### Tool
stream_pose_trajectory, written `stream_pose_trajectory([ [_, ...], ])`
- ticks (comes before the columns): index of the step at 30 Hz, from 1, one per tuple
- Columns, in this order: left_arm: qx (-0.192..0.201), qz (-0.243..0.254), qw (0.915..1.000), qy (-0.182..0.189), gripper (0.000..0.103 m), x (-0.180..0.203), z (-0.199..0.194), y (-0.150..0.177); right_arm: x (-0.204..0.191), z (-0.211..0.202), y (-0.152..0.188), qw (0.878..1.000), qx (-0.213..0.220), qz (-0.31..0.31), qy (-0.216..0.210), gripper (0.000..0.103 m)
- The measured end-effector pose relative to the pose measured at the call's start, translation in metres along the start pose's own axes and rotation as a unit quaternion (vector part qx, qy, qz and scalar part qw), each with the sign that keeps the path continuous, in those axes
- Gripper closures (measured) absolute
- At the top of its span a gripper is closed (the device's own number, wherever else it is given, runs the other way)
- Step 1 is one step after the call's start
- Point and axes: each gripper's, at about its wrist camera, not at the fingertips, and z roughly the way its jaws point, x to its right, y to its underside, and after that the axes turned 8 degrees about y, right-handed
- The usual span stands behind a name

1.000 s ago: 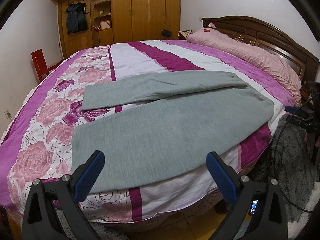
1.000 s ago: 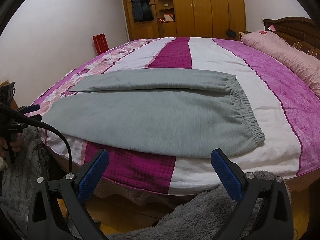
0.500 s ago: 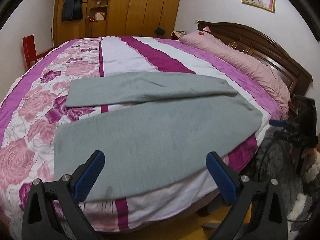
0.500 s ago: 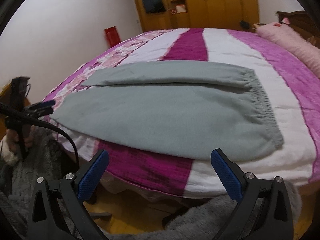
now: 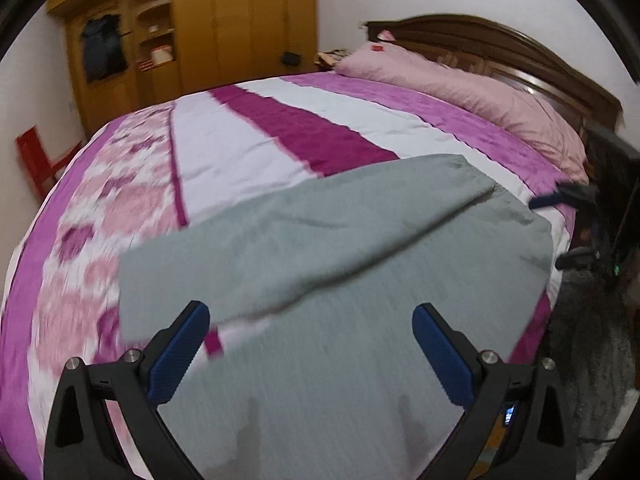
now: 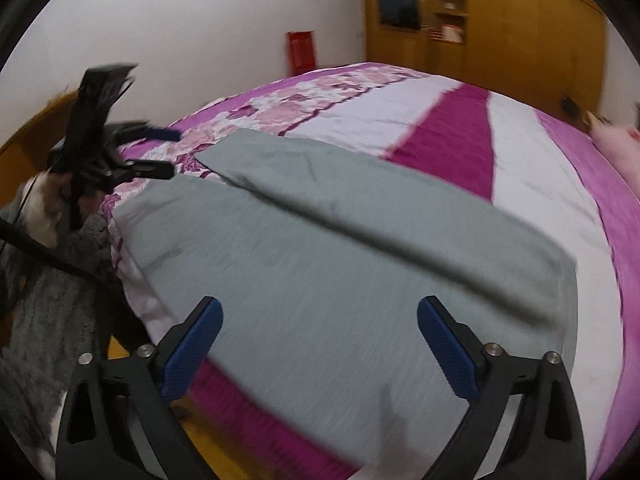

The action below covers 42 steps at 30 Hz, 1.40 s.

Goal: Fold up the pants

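Currently I hold the left gripper (image 5: 310, 350) and right gripper (image 6: 316, 346) wide apart, empty, above the grey pants (image 5: 340, 280) lying flat along the bed's (image 5: 280, 120) near edge, ready for edge grasps.

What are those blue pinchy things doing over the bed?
A person holds a gripper in each hand and is about to fold the gray pants spread flat on the bed. The left gripper hangs open over the leg end, and the right gripper hangs open over the waist end. Neither is pinching the cloth yet. One leg lies angled away from the other, so no fold is made so far.
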Motion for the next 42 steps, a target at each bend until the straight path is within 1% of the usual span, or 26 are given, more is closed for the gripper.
stream_pose_trajectory([
  [2, -0.017, 0.018, 0.9996, 0.011, 0.000, -0.008, 0.020, -0.019, 0.020, 0.018, -0.023, 1.000, 0.007, -0.009, -0.005, 0.016],
  [5, -0.039, 0.047, 0.9981, 0.007, 0.001, -0.019, 0.054, -0.046, 0.052, 0.053, -0.054, 0.999, 0.000, -0.009, -0.044, 0.028],
  [7, -0.049, 0.065, 0.9966, 0.014, 0.004, -0.025, 0.074, -0.061, 0.067, 0.077, -0.068, 0.998, -0.014, -0.017, -0.055, 0.031],
  [9, -0.065, 0.087, 0.9938, 0.021, 0.006, -0.035, 0.100, -0.075, 0.080, 0.111, -0.086, 0.996, -0.040, -0.040, -0.064, 0.034],
  [11, -0.087, 0.106, 0.9904, 0.017, 0.010, -0.044, 0.126, -0.081, 0.090, 0.139, -0.097, 0.994, -0.067, -0.073, -0.049, 0.035],
  [13, -0.109, 0.117, 0.9871, 0.009, 0.017, -0.056, 0.149, -0.083, 0.099, 0.164, -0.100, 0.990, -0.091, -0.101, -0.032, 0.037],
  [14, -0.111, 0.121, 0.9864, 0.004, 0.019, -0.062, 0.157, -0.082, 0.104, 0.180, -0.102, 0.987, -0.109, -0.115, -0.033, 0.038],
  [15, -0.104, 0.125, 0.9866, -0.011, 0.023, -0.072, 0.170, -0.081, 0.109, 0.189, -0.101, 0.984, -0.122, -0.124, -0.031, 0.039],
  [17, -0.109, 0.118, 0.9870, -0.011, 0.023, -0.086, 0.183, -0.077, 0.115, 0.214, -0.098, 0.976, -0.158, -0.150, -0.023, 0.041],
  [18, -0.111, 0.112, 0.9875, 0.001, 0.023, -0.095, 0.190, -0.077, 0.117, 0.221, -0.096, 0.972, -0.171, -0.158, -0.026, 0.042],
  [19, -0.107, 0.104, 0.9886, 0.017, 0.020, -0.104, 0.193, -0.077, 0.120, 0.226, -0.094, 0.970, -0.181, -0.160, -0.035, 0.043],
  [22, -0.107, 0.102, 0.9887, 0.027, 0.010, -0.121, 0.202, -0.080, 0.127, 0.235, -0.097, 0.967, -0.186, -0.164, -0.059, 0.042],
  [23, -0.109, 0.104, 0.9881, 0.030, 0.009, -0.122, 0.203, -0.081, 0.130, 0.238, -0.099, 0.966, -0.188, -0.162, -0.066, 0.042],
  [25, -0.118, 0.104, 0.9862, 0.052, 0.011, -0.129, 0.207, -0.083, 0.136, 0.243, -0.103, 0.964, -0.196, -0.158, -0.083, 0.043],
  [26, -0.122, 0.104, 0.9854, 0.058, 0.014, -0.128, 0.207, -0.085, 0.136, 0.244, -0.105, 0.963, -0.199, -0.161, -0.088, 0.046],
  [28, -0.131, 0.108, 0.9820, 0.084, 0.039, -0.126, 0.204, -0.087, 0.136, 0.243, -0.109, 0.959, -0.204, -0.167, -0.109, 0.070],
  [29, -0.135, 0.108, 0.9804, 0.094, 0.046, -0.126, 0.202, -0.088, 0.135, 0.241, -0.111, 0.958, -0.204, -0.172, -0.109, 0.074],
  [30, -0.140, 0.109, 0.9786, 0.104, 0.062, -0.124, 0.200, -0.089, 0.134, 0.239, -0.113, 0.957, -0.204, -0.178, -0.107, 0.082],
  [31, -0.145, 0.108, 0.9772, 0.112, 0.074, -0.122, 0.199, -0.089, 0.134, 0.239, -0.114, 0.956, -0.205, -0.181, -0.103, 0.087],
  [33, -0.155, 0.100, 0.9748, 0.126, 0.088, -0.121, 0.198, -0.090, 0.132, 0.237, -0.119, 0.955, -0.207, -0.191, -0.089, 0.093],
  [35, -0.156, 0.097, 0.9751, 0.124, 0.092, -0.119, 0.195, -0.091, 0.129, 0.230, -0.122, 0.955, -0.202, -0.204, -0.072, 0.097],
  [37, -0.154, 0.105, 0.9760, 0.113, 0.098, -0.116, 0.187, -0.092, 0.122, 0.222, -0.125, 0.955, -0.196, -0.217, -0.055, 0.102],
  [38, -0.152, 0.110, 0.9762, 0.108, 0.099, -0.114, 0.184, -0.092, 0.118, 0.215, -0.125, 0.954, -0.193, -0.224, -0.047, 0.102],
  [39, -0.147, 0.119, 0.9774, 0.094, 0.100, -0.109, 0.176, -0.092, 0.113, 0.207, -0.126, 0.954, -0.186, -0.233, -0.032, 0.102],
  [41, -0.136, 0.130, 0.9788, 0.081, 0.100, -0.098, 0.161, -0.092, 0.099, 0.189, -0.122, 0.952, -0.171, -0.255, -0.003, 0.102],
  [42, -0.128, 0.136, 0.9798, 0.072, 0.100, -0.091, 0.151, -0.090, 0.087, 0.179, -0.117, 0.949, -0.161, -0.271, 0.022, 0.103],
])
